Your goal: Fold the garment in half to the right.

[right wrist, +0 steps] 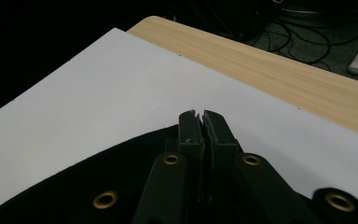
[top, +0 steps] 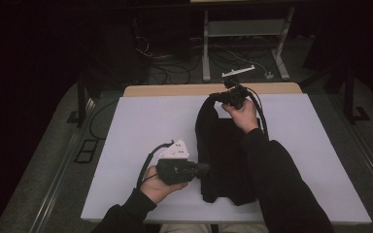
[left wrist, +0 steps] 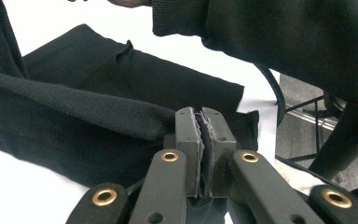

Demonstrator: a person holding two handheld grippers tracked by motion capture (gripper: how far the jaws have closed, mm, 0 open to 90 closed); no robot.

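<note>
black garment (top: 223,155) | folded lengthwise, long strip | on white table sheet, centre-right

A white sheet (top: 141,126) covers the wooden tabletop (top: 175,90), with loose cables (top: 167,73) and a grey metal frame (top: 245,29) on the floor behind.

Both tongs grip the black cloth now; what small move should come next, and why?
Probably carry the pinched edge across to the right. The left tongs and right tongs are shut on the black cloth, whose lifted left edge is not yet folded over on the white board.
</note>
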